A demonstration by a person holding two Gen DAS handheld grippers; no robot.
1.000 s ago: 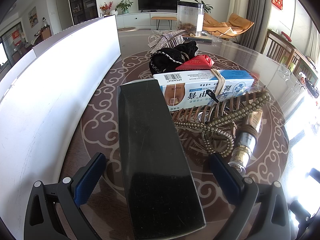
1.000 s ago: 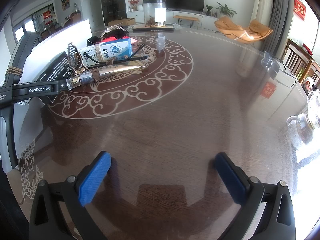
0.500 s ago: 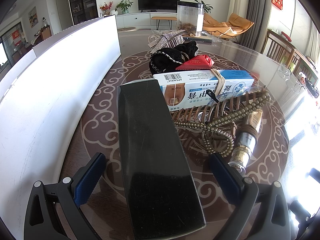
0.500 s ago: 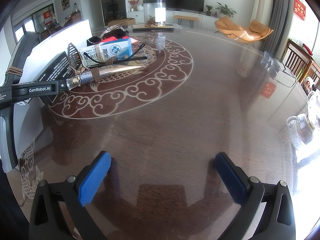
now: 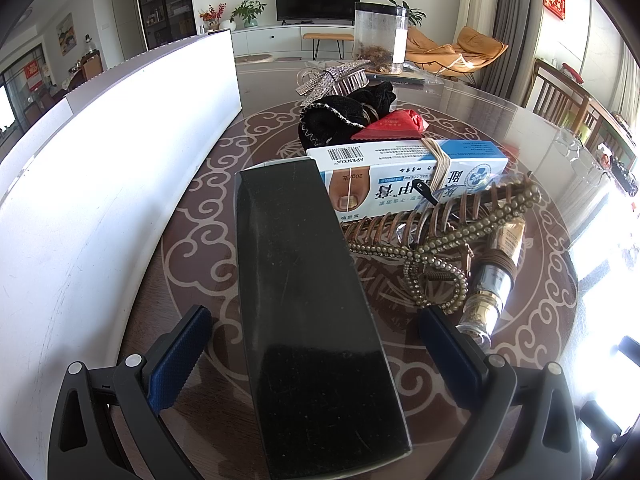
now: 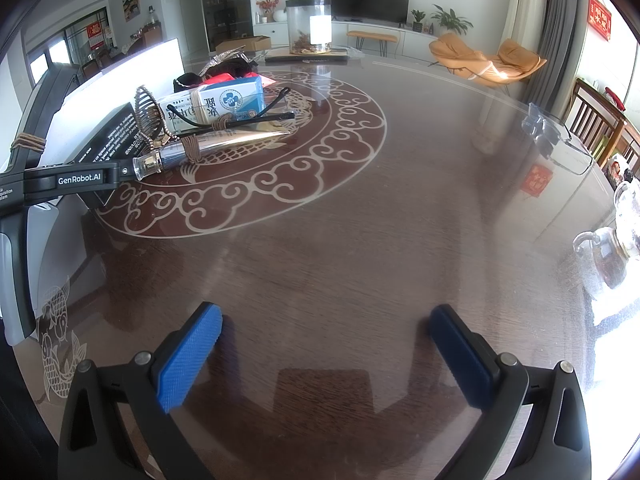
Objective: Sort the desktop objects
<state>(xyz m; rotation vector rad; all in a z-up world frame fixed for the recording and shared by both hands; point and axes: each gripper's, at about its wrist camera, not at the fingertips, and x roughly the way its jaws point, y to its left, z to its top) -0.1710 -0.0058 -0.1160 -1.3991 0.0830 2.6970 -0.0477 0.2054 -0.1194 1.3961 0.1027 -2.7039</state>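
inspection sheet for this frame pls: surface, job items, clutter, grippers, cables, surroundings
Surface: glossy dark table with pale scroll inlay, strong glare at right.
Job's things: long black box lies between the left fingers; nail cream carton with a rubber band around it; beaded hair claw; cosmetic tube; black fabric piece; red packet; rhinestone clip; white bin wall at left.
Clutter: clear jar; glass teapot near the right edge.
Grippers: left hand-held gripper open, straddling the box without touching; right hand-held gripper open, empty, over bare table.
Cables: nothing seen.
Surroundings: living room, TV, orange chairs.
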